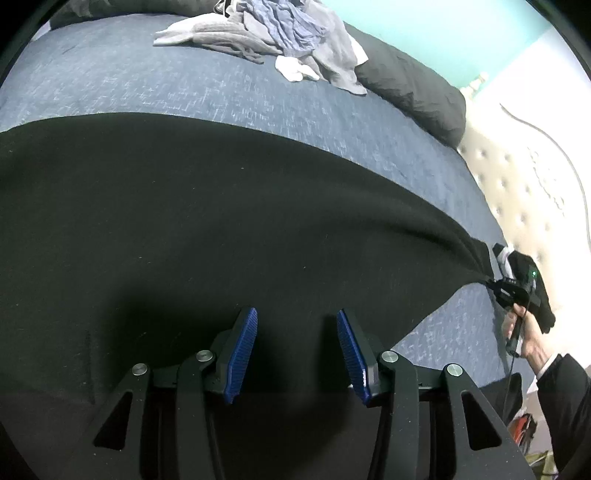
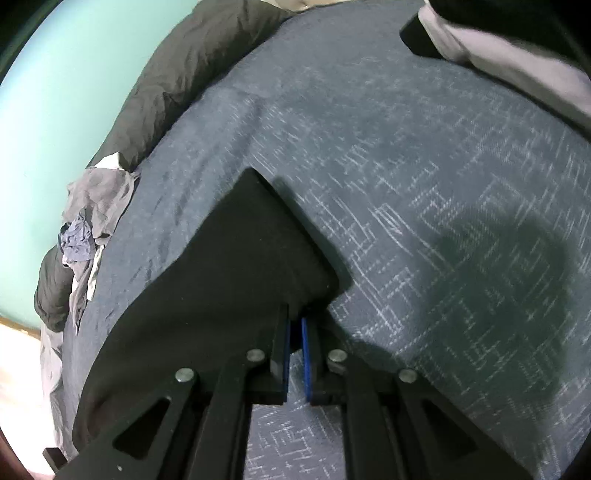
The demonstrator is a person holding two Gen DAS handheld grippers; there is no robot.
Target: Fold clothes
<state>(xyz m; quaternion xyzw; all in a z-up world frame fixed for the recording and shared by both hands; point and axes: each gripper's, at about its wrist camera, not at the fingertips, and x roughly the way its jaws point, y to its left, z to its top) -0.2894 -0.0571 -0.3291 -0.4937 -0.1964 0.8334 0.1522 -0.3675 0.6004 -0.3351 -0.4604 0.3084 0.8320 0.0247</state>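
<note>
A large black garment [image 1: 207, 206] lies spread across the blue bed cover [image 1: 184, 88]. My left gripper [image 1: 297, 325] hovers just over its near part, jaws wide apart with nothing between the blue pads [image 1: 242, 350]. My right gripper [image 2: 294, 325] is shut on a corner of the black garment [image 2: 236, 258], which fans out to the left from its fingers. In the left wrist view the right gripper [image 1: 493, 286] pinches that corner at the bed's right side, with cloth pulled taut toward it and a hand [image 1: 524, 332] holding it.
A heap of grey, blue and white clothes [image 1: 280, 33] lies at the far side of the bed beside a dark pillow [image 1: 410, 88]. A tufted headboard [image 1: 524, 192] stands to the right. The clothes heap [image 2: 96, 206] and dark pillow [image 2: 192, 74] appear again in the right wrist view.
</note>
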